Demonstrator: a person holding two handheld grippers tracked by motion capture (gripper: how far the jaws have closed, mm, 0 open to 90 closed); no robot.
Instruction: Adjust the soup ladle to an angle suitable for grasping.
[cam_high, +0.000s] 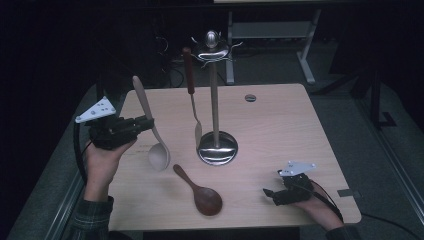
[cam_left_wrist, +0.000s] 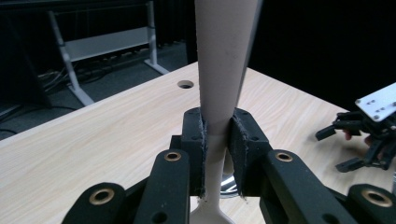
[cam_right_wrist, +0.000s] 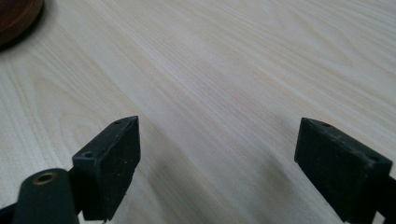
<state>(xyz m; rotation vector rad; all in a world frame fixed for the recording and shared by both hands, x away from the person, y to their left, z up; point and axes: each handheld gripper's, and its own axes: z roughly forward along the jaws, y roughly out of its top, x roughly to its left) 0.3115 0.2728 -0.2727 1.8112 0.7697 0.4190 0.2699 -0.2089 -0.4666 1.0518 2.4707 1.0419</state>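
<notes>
My left gripper (cam_high: 146, 123) is shut on the handle of a pale wooden spoon (cam_high: 150, 127), which hangs tilted above the table's left side with its bowl down. In the left gripper view the pale wooden spoon (cam_left_wrist: 223, 70) is pinched between the two black pads (cam_left_wrist: 238, 154). A dark brown wooden spoon (cam_high: 201, 192) lies flat near the front middle. A metal utensil stand (cam_high: 216, 100) rises at the centre, and a spoon with a dark handle (cam_high: 192, 95) hangs from it. My right gripper (cam_high: 270, 196) rests open low at the front right; its jaws (cam_right_wrist: 217, 163) stand wide over bare wood.
The light wood table (cam_high: 280, 130) has a round cable hole (cam_high: 250, 97) near its far edge. The stand's round base (cam_high: 217, 148) sits mid-table. A dark floor and a metal frame (cam_high: 270, 30) lie beyond. A corner of the dark brown spoon (cam_right_wrist: 14, 16) shows in the right gripper view.
</notes>
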